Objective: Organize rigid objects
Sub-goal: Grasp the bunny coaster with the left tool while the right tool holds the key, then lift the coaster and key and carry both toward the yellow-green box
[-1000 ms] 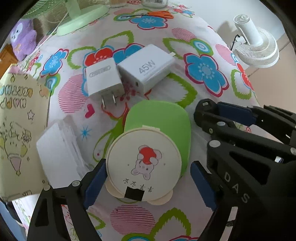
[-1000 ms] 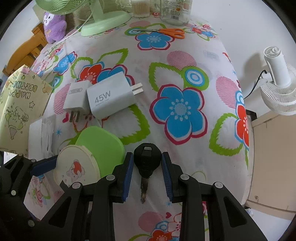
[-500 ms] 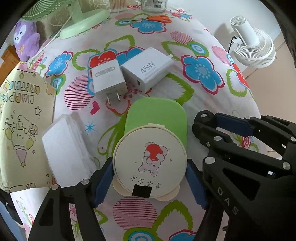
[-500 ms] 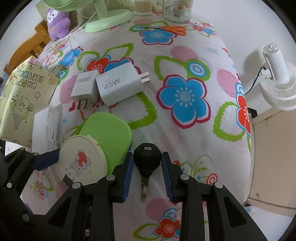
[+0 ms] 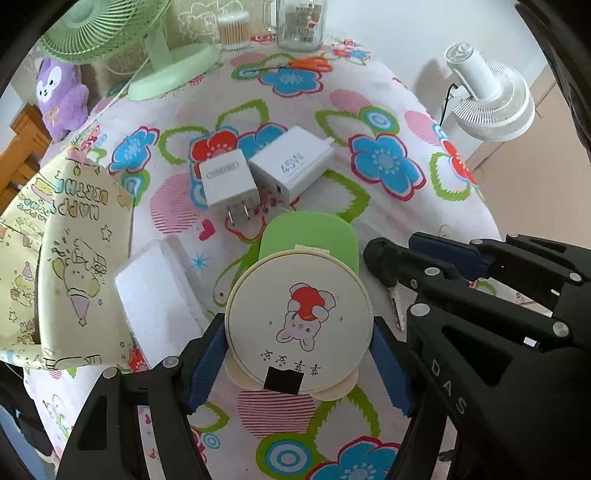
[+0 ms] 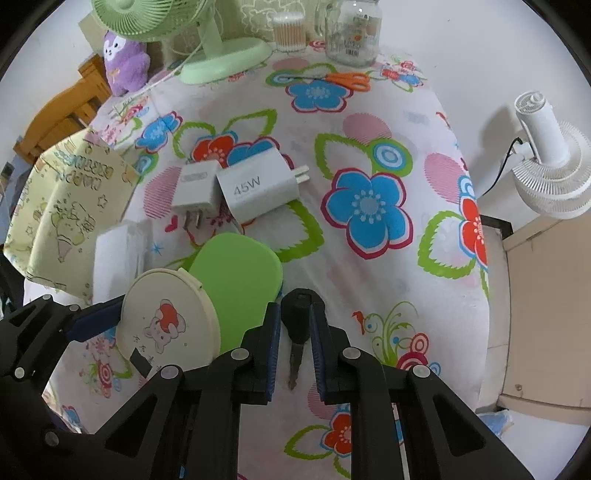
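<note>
My left gripper [image 5: 299, 356] is shut on a round cream compact mirror [image 5: 299, 321] with a bunny picture, its blue pads [image 5: 207, 354] pressing both sides. The mirror hangs a little above the flowered cloth, overlapping a green rounded case [image 5: 308, 238] that lies flat. In the right wrist view the mirror [image 6: 166, 325] is tilted in the left gripper [image 6: 110, 321]. My right gripper [image 6: 293, 332] is shut on a black-headed key [image 6: 297, 317], blade pointing back toward the camera. In the left wrist view that key [image 5: 382, 258] sits at the right gripper's tip.
Two white chargers [image 5: 229, 181] [image 5: 291, 164] lie side by side beyond the green case. A white packet [image 5: 155, 306] and a birthday gift bag [image 5: 70, 258] are at the left. A green fan [image 6: 221, 55], glass jar [image 6: 352, 31] and orange scissors [image 6: 349, 79] stand far back. The table's right edge [image 6: 487, 295] drops off.
The left jaws closed from either side onto the round mirror. Both grippers have risen, so the table looks farther off. The key stayed gripped in the right gripper.
</note>
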`<state>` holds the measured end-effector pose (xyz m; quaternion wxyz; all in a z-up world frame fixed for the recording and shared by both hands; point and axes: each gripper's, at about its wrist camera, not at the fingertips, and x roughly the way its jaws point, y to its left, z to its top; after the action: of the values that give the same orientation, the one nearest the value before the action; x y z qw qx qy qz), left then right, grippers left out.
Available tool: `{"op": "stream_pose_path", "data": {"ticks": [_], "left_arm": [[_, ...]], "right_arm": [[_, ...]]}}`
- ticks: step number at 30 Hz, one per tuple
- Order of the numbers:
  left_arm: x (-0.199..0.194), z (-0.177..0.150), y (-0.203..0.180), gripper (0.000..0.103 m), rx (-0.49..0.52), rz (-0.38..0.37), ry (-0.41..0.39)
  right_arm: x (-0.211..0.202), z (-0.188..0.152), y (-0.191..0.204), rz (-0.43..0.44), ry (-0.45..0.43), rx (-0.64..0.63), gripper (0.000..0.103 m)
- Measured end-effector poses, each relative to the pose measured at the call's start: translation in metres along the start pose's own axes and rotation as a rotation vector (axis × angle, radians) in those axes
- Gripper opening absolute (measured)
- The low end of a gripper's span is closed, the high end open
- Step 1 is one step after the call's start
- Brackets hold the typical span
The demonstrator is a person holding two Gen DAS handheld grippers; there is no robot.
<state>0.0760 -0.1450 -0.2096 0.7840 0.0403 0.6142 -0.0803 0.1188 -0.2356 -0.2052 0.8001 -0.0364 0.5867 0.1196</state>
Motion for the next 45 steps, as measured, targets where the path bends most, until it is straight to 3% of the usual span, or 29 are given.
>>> {"op": "stream_pose_path", "data": {"ticks": [9, 13, 45], "left_arm": [[0.005, -0.008, 0.002, 0.077, -0.007, -0.011, 0.021], [0.013, -0.014, 0.001, 0.077, -0.017, -0.022, 0.044], [0.027, -0.004, 0.015, 0.077, -0.061, -0.022, 0.070]], "right_arm": [[0.006, -0.007, -0.002, 0.035, 0.024, 0.030, 0.021], [0.015, -0.012, -0.003, 0.039, 0.047, 0.036, 0.032], [0.045, 0.011, 0.007, -0.070, 0.034, -0.035, 0.033]]}}
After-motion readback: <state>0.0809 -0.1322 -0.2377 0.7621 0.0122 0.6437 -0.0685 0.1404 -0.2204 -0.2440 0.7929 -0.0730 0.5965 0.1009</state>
